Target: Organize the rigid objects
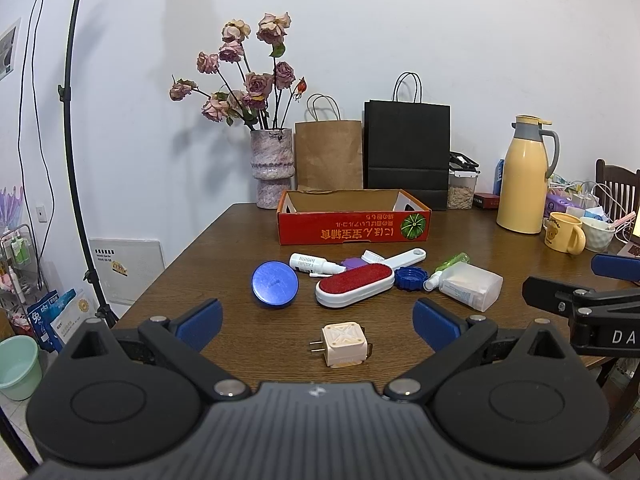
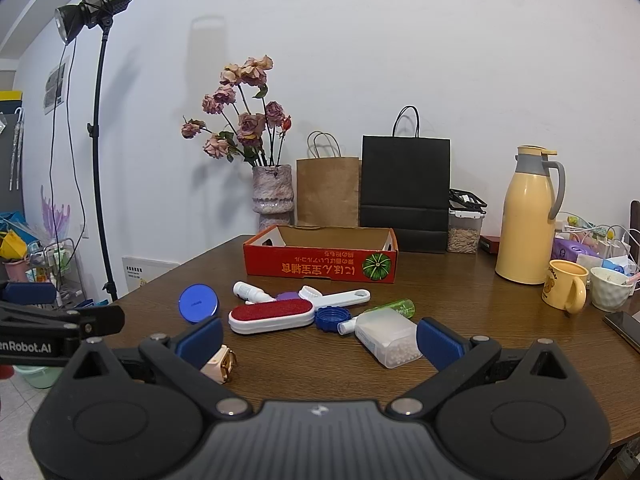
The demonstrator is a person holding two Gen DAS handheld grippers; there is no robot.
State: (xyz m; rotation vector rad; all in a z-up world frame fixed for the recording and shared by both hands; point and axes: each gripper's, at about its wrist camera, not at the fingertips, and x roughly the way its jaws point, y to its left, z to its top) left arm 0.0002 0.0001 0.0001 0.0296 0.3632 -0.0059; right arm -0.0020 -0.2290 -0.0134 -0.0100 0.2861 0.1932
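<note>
A red cardboard box (image 1: pixel 354 230) (image 2: pixel 320 266) stands open-topped at the back of the wooden table. In front of it lie a blue round lid (image 1: pixel 275 284) (image 2: pixel 198 303), a red-and-white lint brush (image 1: pixel 354 285) (image 2: pixel 271 315), a white bottle (image 1: pixel 314 264) (image 2: pixel 250 292), a white brush (image 1: pixel 400 258) (image 2: pixel 340 298), a blue cap (image 1: pixel 411 279) (image 2: pixel 331 318), a green spray bottle (image 1: pixel 446 270) (image 2: pixel 394 308) and a clear plastic case (image 1: pixel 470 286) (image 2: pixel 388 338). A cream plug adapter (image 1: pixel 345 345) (image 2: pixel 219 364) lies nearest. My left gripper (image 1: pixel 318 326) is open around the adapter. My right gripper (image 2: pixel 320 342) is open, empty.
A vase of dried roses (image 1: pixel 272 168), a brown paper bag (image 1: pixel 329 154) and a black bag (image 1: pixel 407 152) line the wall. On the right stand a yellow thermos (image 1: pixel 524 178), a yellow mug (image 1: pixel 565 233) and a white cup (image 2: pixel 610 283). A light stand (image 1: pixel 74 140) rises at the left.
</note>
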